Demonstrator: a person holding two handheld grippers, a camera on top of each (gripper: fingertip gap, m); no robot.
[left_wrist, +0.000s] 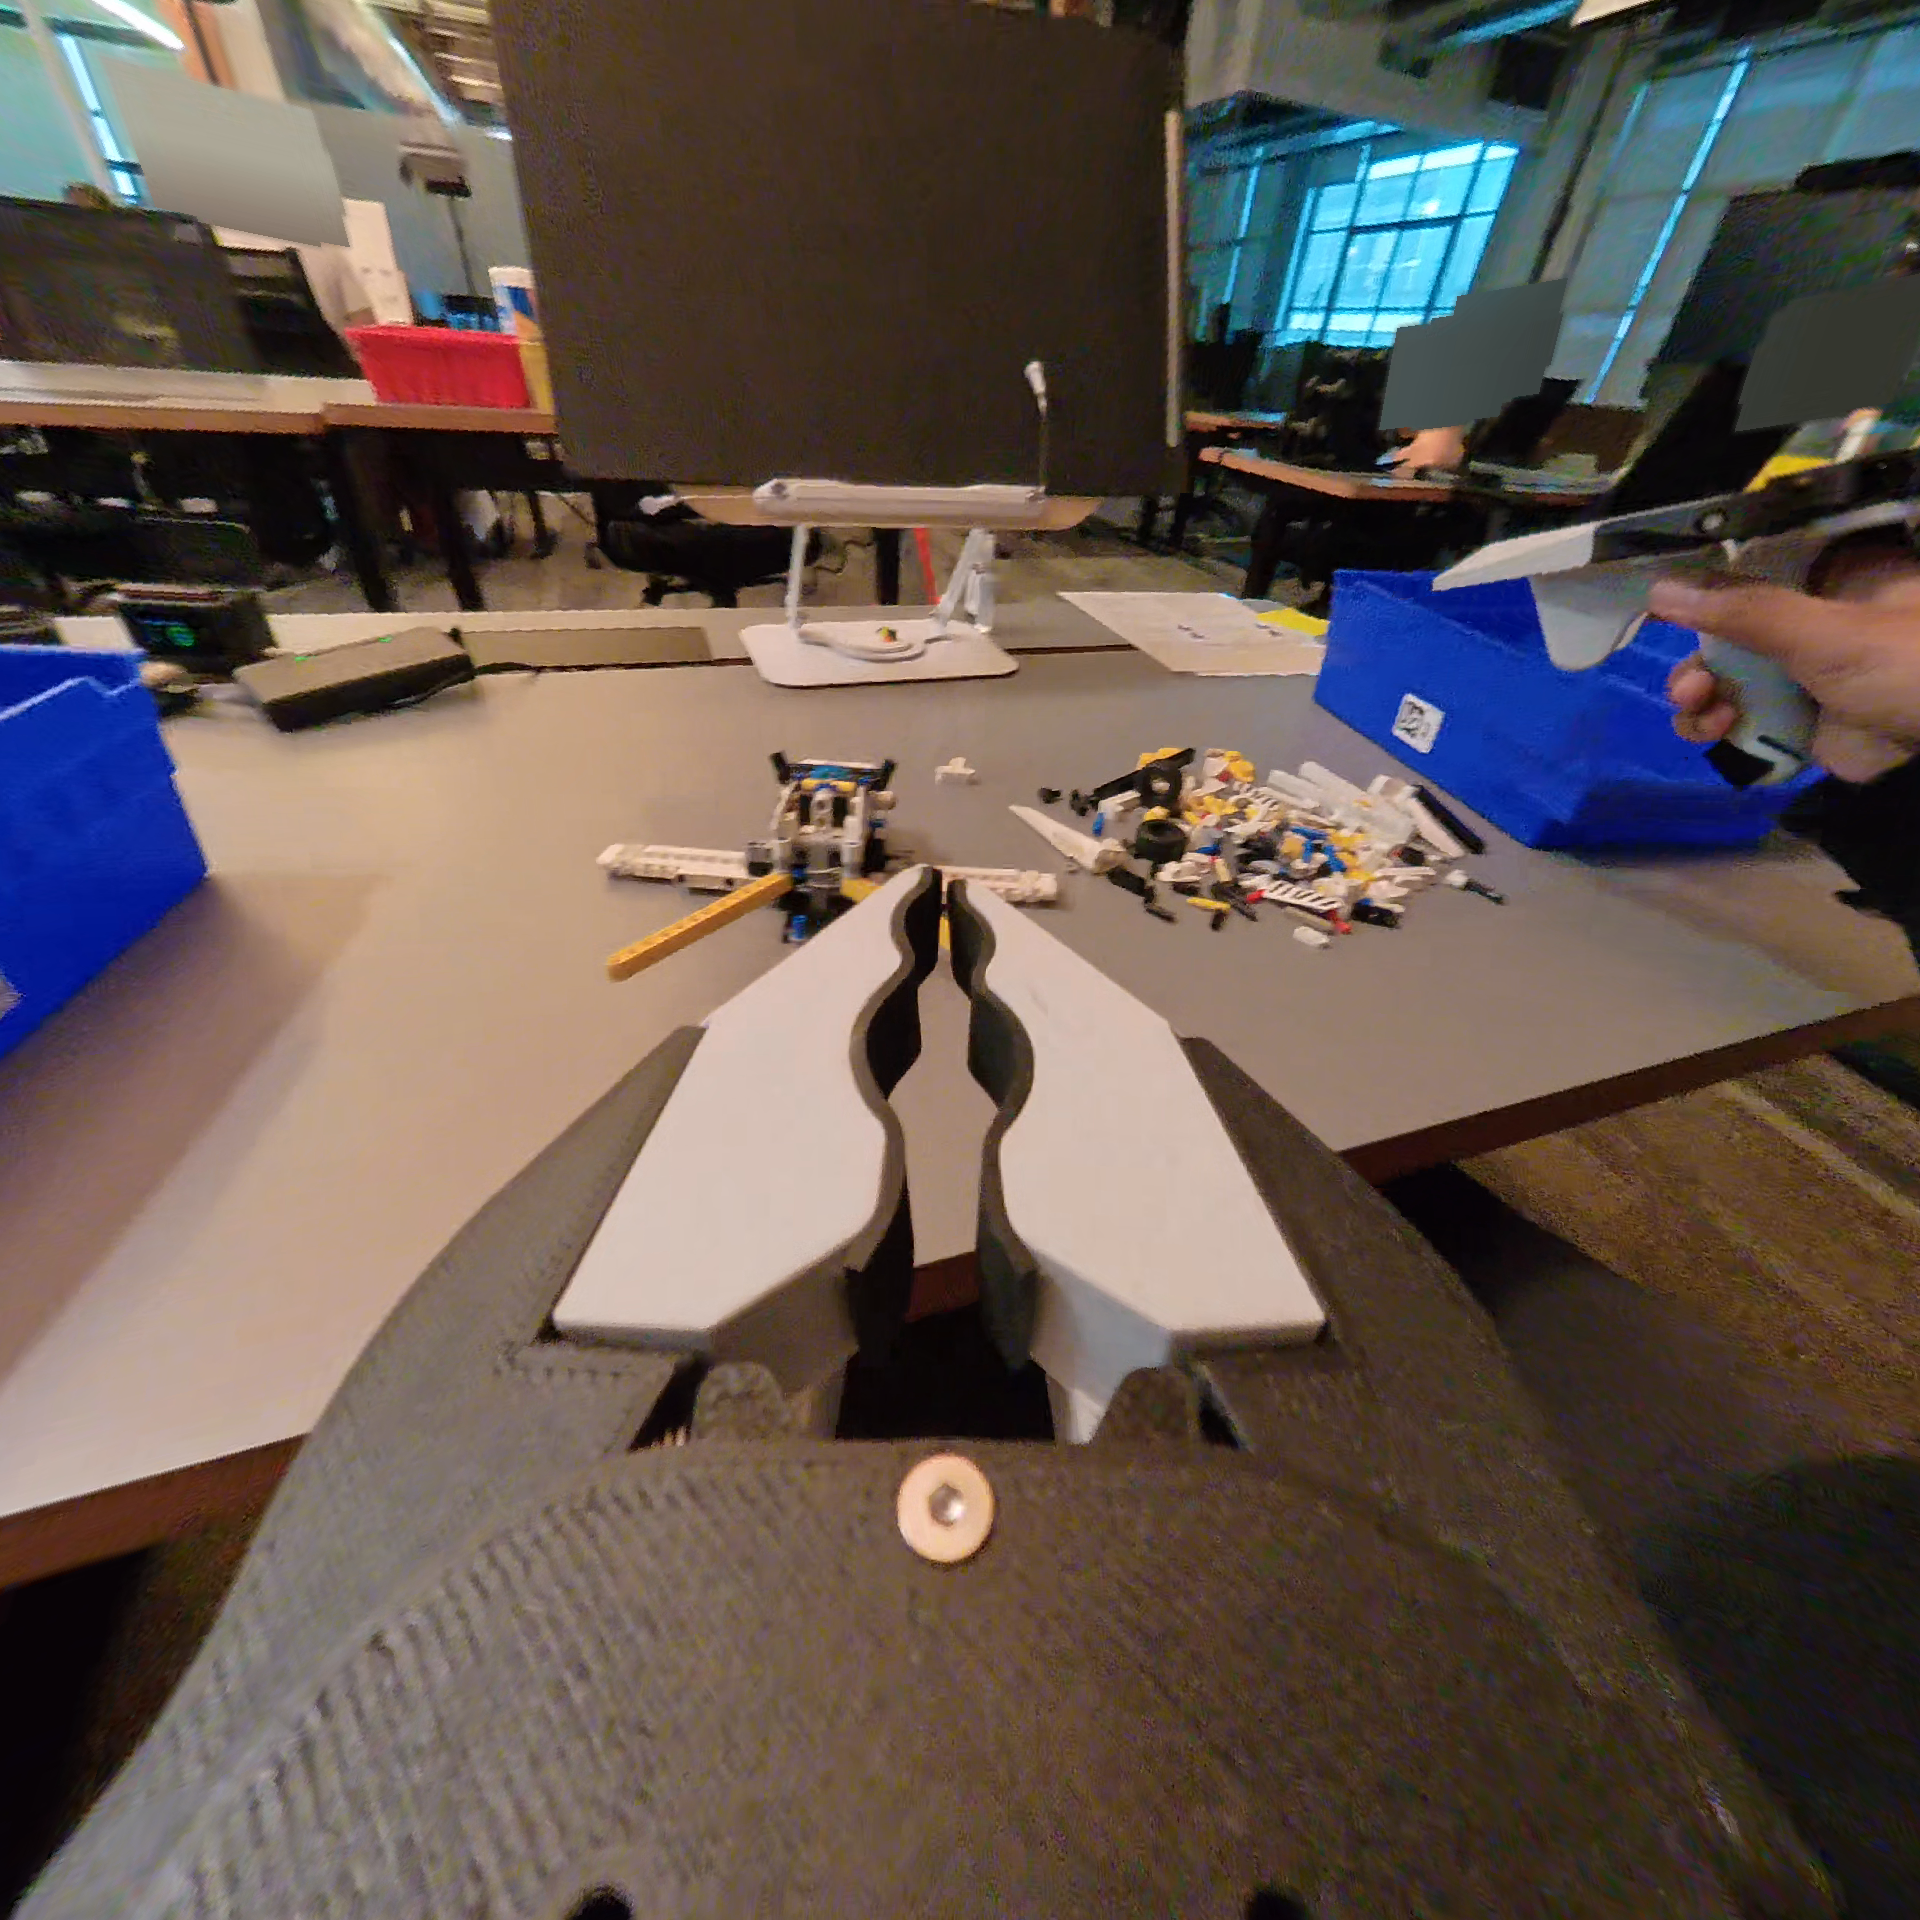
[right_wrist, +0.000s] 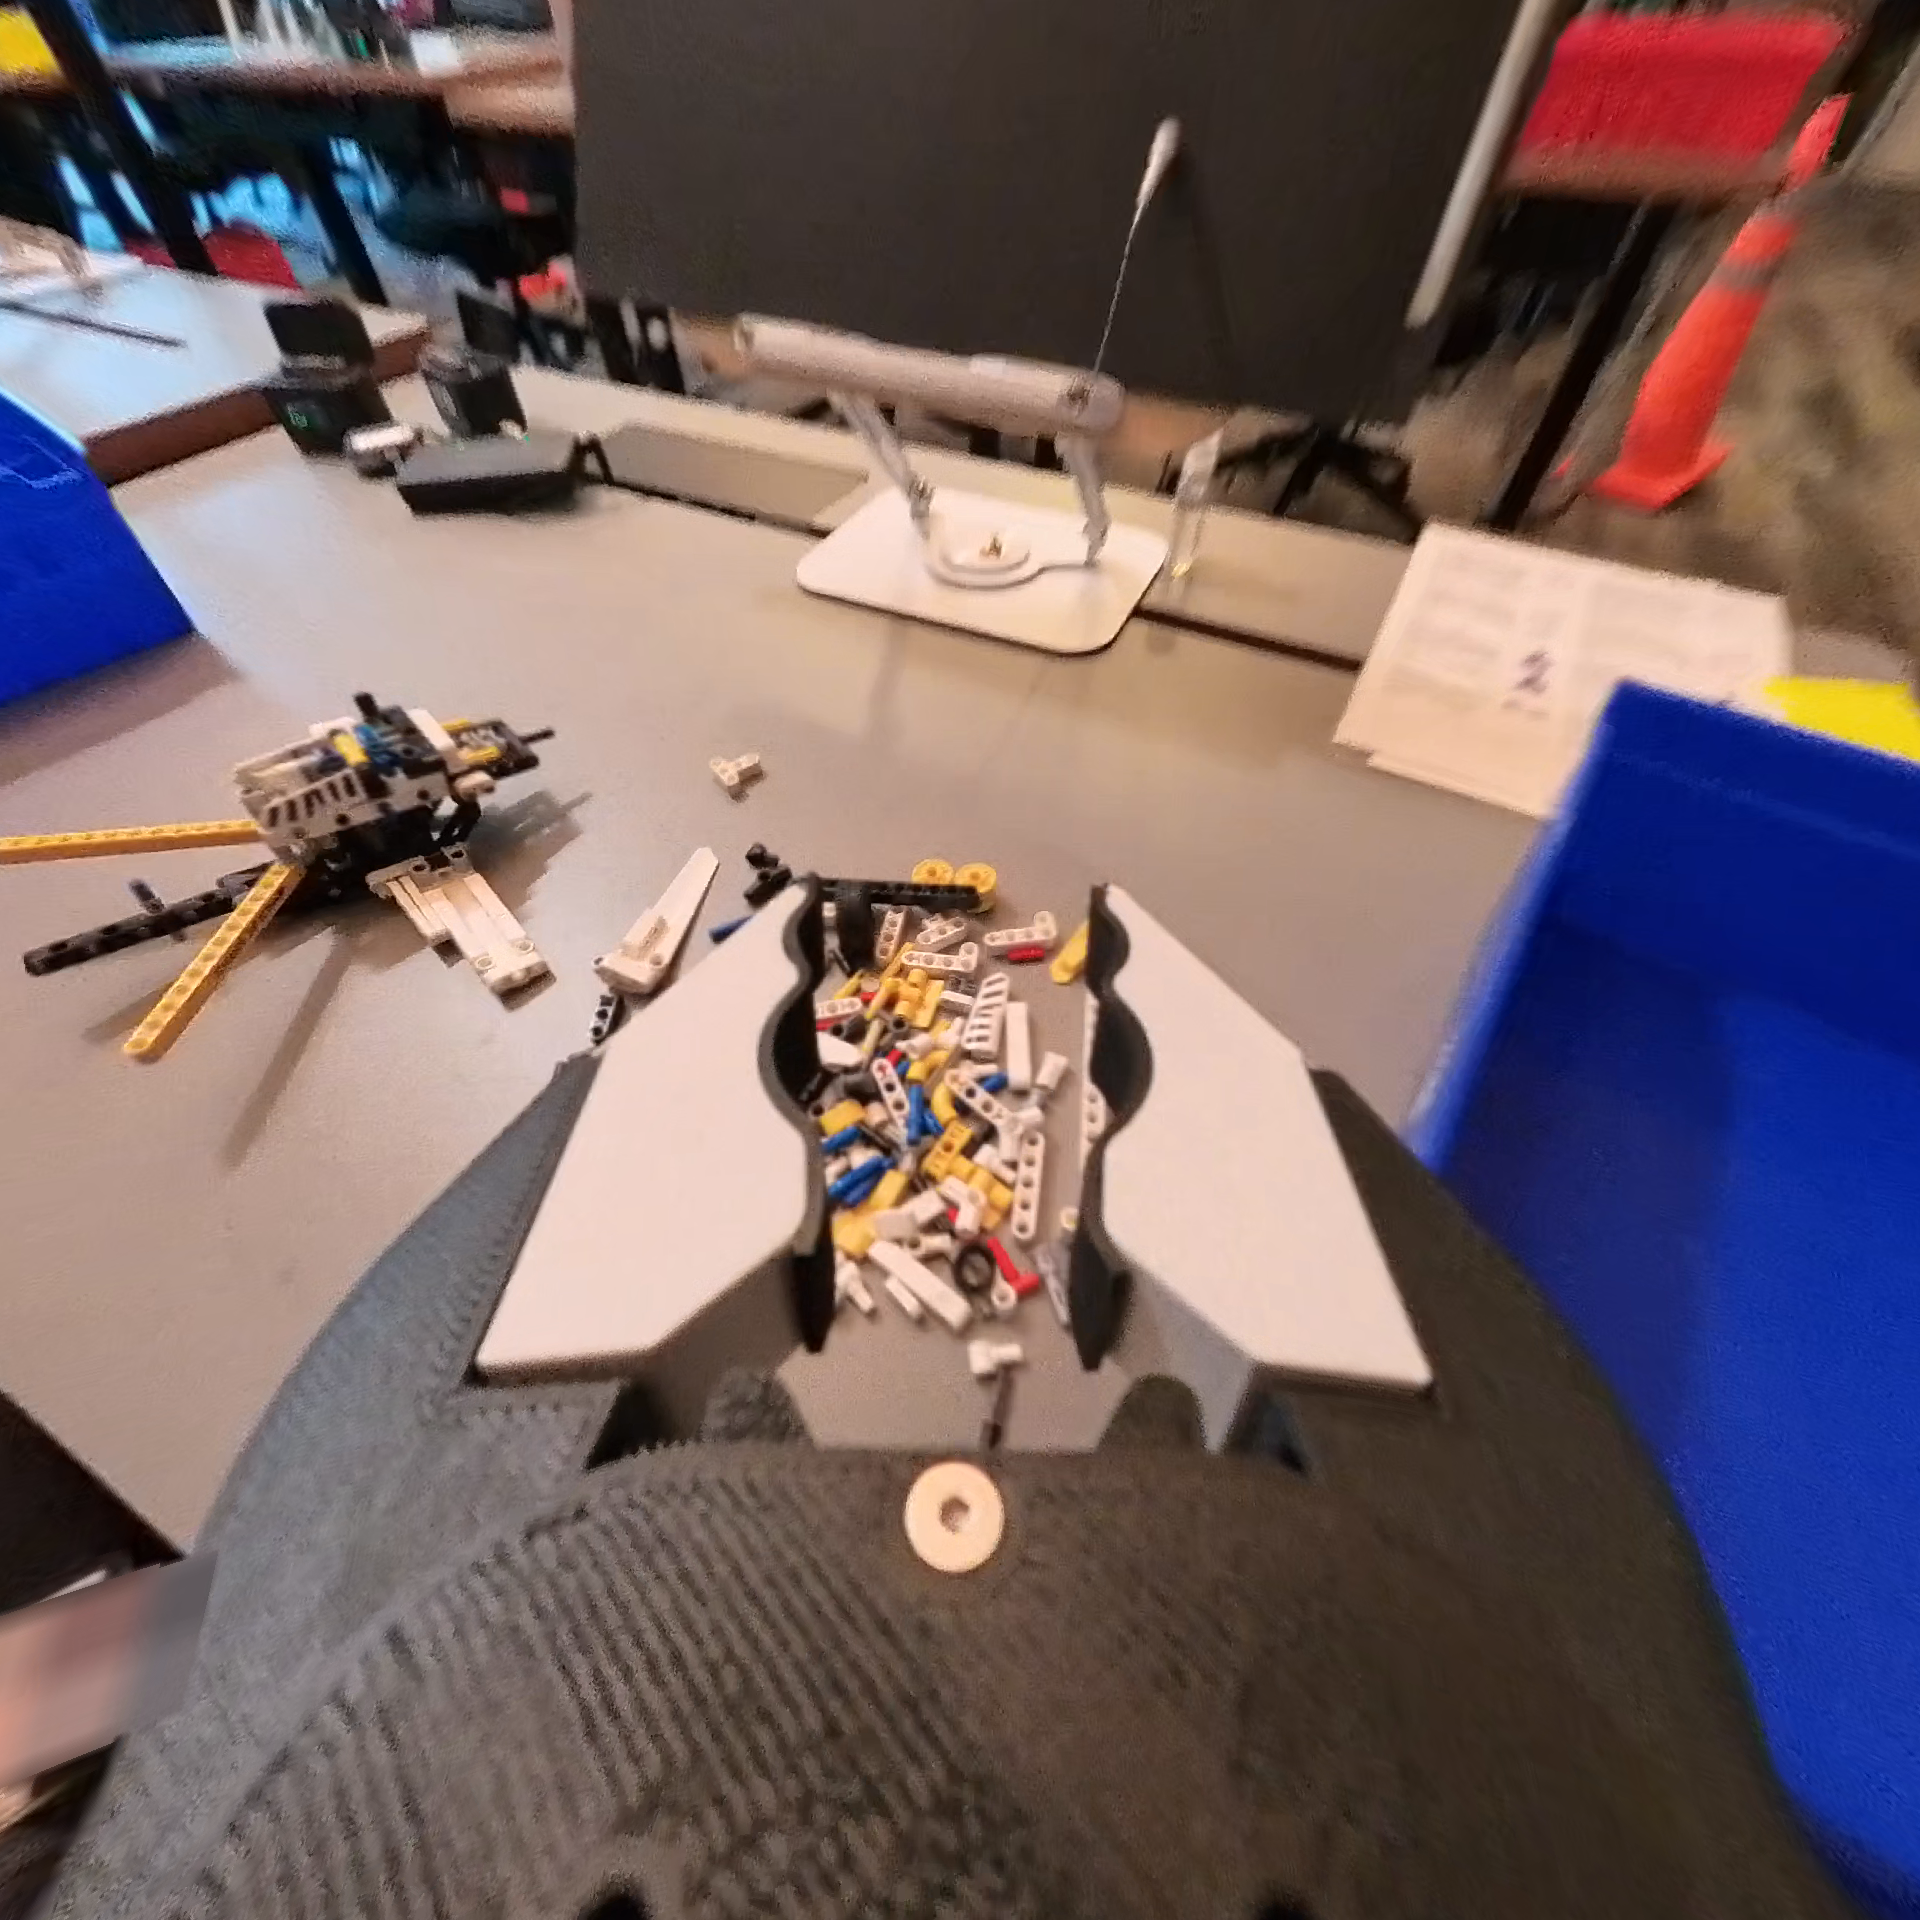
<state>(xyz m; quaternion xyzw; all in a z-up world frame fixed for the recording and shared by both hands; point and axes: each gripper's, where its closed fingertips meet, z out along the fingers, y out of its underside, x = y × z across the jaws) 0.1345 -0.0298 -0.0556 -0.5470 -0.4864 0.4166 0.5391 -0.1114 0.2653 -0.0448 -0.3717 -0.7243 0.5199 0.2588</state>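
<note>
Right gripper (right_wrist: 951, 914) spread above the loose brick pile (right_wrist: 935, 1101); left gripper (left_wrist: 943, 883) pressed together, holding nothing.
The pile lies near the surface's (right_wrist: 1143, 790) right edge beside a blue bin (right_wrist: 1683, 1143); the half-built model (left_wrist: 826, 831) sits mid-surface, ahead of the left gripper.

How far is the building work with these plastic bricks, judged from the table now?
Done: a partly built model stands on the table. In hand: nothing; the left gripper is shut and bare, the right gripper open above the loose pieces. Left: that whole pile.
</note>
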